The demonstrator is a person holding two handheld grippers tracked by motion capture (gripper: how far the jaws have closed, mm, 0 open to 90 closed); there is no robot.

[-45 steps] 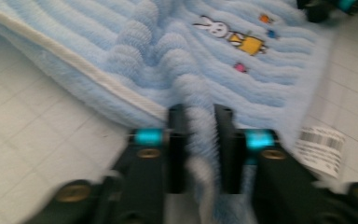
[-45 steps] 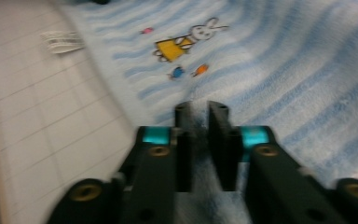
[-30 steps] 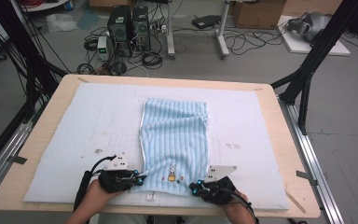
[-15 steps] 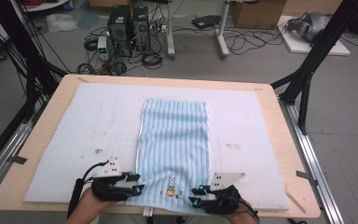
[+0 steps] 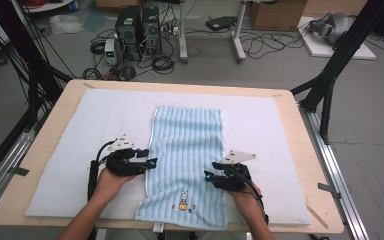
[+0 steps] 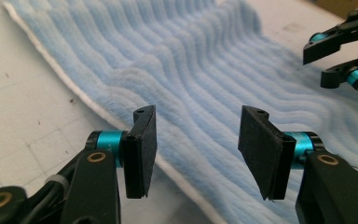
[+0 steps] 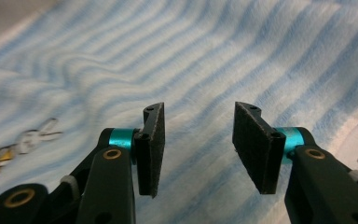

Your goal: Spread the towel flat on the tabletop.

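A light blue striped towel (image 5: 187, 145) lies flat down the middle of the white mat, with a small bunny picture (image 5: 183, 200) near its near edge. My left gripper (image 5: 152, 162) hovers at the towel's left edge, about halfway along. Its jaws have just been opening, and in the left gripper view (image 6: 198, 149) they hold nothing, with the towel (image 6: 205, 70) under them. My right gripper (image 5: 208, 176) is over the towel's right part. Its jaws have also just been opening and are empty (image 7: 198, 144) above the striped cloth (image 7: 242, 56).
The white mat (image 5: 80, 130) covers most of a wooden table (image 5: 305, 150), whose near edge runs just under the towel's end. Black frame legs (image 5: 330, 75) stand at both sides. Computers and cables (image 5: 140, 30) lie on the floor beyond the table.
Both grippers were shut at the towel's near corners. They drew the towel towards the person, then let go, opened and moved further up along its sides.
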